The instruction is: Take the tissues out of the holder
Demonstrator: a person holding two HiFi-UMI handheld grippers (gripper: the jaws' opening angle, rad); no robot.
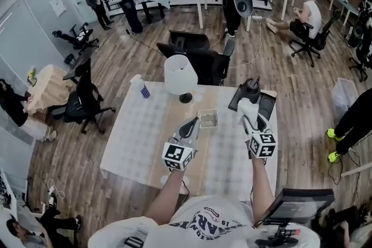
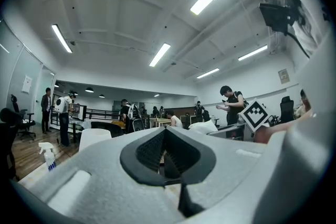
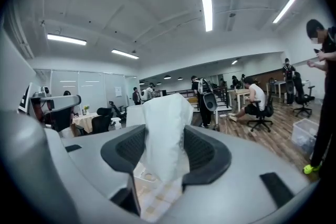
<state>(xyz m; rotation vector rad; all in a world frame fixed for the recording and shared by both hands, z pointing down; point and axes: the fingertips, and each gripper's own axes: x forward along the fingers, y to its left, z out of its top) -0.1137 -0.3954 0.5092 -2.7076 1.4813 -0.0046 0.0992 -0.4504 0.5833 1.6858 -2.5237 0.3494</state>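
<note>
Steadily lift the tissue (image 3: 163, 113) clear, right gripper (image 3: 164, 147) pinching it; left gripper (image 2: 165, 136), jaws pressed together, should brace the holder (image 1: 207, 119).

left hand-held gripper (image 1: 192, 122): jaws together, level | right hand-held gripper (image 1: 250, 116): jaws clamped | both forearms (image 1: 168, 197) forward

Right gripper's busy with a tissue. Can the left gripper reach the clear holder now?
Probably yes: the left gripper sits close beside the clear holder, with nothing between them, though its jaws are together and would need opening.
</note>
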